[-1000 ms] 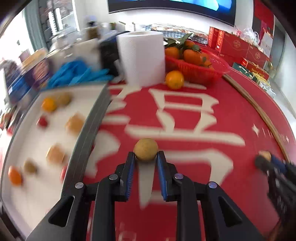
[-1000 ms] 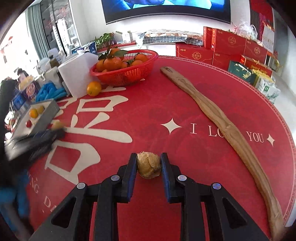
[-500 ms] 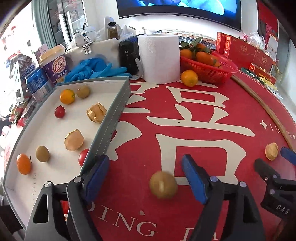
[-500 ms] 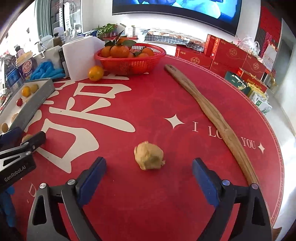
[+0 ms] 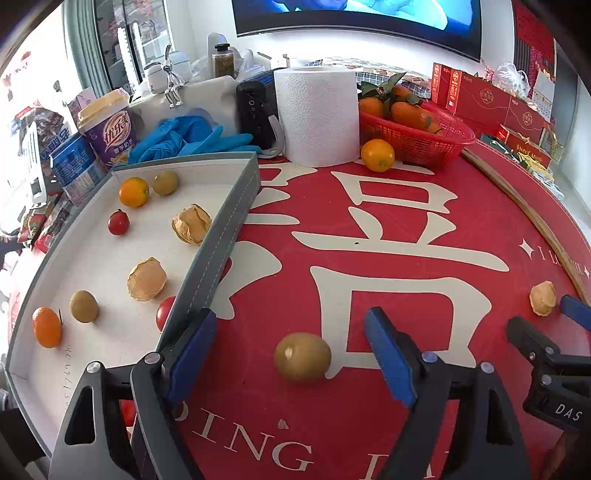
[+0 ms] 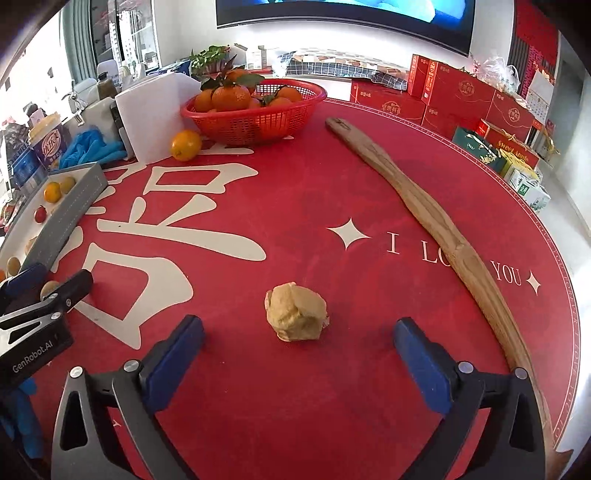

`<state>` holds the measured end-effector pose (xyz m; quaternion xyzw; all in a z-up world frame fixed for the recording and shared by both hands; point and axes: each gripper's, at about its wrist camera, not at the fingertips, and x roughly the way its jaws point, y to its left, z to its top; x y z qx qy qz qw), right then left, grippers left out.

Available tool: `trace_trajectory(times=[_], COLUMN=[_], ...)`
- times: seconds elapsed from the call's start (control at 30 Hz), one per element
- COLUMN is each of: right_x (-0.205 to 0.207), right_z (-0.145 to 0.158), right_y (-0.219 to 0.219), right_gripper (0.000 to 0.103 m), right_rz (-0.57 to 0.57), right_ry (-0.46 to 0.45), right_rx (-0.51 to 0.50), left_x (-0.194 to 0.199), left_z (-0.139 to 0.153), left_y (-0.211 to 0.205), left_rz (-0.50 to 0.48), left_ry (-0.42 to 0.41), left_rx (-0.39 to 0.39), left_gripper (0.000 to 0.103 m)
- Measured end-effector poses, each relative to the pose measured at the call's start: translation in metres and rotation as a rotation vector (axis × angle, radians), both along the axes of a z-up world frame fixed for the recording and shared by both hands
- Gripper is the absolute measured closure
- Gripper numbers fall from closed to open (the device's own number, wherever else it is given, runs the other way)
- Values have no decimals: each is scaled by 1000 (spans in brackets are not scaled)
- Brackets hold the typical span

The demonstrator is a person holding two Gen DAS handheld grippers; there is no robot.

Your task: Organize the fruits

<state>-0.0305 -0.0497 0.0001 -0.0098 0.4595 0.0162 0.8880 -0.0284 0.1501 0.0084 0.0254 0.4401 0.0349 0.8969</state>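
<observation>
Two loose fruits, tray [image 5: 218,236] beside, basket [image 5: 417,136] behind

white wall [image 6: 184,22], big curved screen [image 6: 343,14], bright window [image 5: 122,33] left, red boxes [image 6: 461,92] stacked right.

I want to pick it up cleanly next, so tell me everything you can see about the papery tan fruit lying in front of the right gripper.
The husked fruit is a small tan lump wrapped in a dry, papery, creased husk, closed around whatever is inside. It rests alone on the red tablecloth, between and just ahead of the right gripper, whose blue pads stand wide apart and clear of it. Nothing else touches it. The long wooden stick lies off to its right.
</observation>
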Motion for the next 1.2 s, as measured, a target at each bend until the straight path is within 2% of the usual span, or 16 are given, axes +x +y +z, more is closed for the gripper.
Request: trace_trajectory(times=[0.37, 0.4, 0.43, 0.47, 0.5, 0.53, 0.6, 0.7, 0.87, 1.0, 1.2], right_x=[0, -2, -4, -7, -8, -9, -9, -7, -5, 3, 17], right_z=[1, 3, 5, 8, 10, 11, 12, 18, 45, 66, 81], right_y=[1, 3, 4, 7, 9, 10, 8, 3, 21, 65, 132], right_gripper=[1, 11, 21, 41, 65, 76, 78, 78, 78, 78, 78], right_rz=[3, 14, 24, 34, 45, 54, 66, 85, 152, 256, 384], right_ry=[-4, -17, -30, -36, -34, -31, -16, 7, -21, -39, -47], right_rx=[-2, -2, -3, -2, 2, 15, 78, 183, 214, 220, 242], left_x=[0, -1, -2, -3, -4, -5, -7, -14, -24, -33, -35], left_z=[0, 0, 0, 2, 3, 4, 6, 18, 50, 67, 70], left_y=[0, 0, -1, -2, -4, -5, -5, -2, 19, 55, 109], left_rz=[-2, -9, -30, -41, -62, -95, -114, -144, -142, -93, 24], left_ry=[-1, 0, 4, 5, 8, 24, 47, 33, -32, -70, -81], left_rx=[-1, -6, -31, -26, -31, -62, -89, -125, -170, -175, -148], left_gripper=[19, 23, 34, 40, 65, 77, 80, 99, 99, 99, 99])
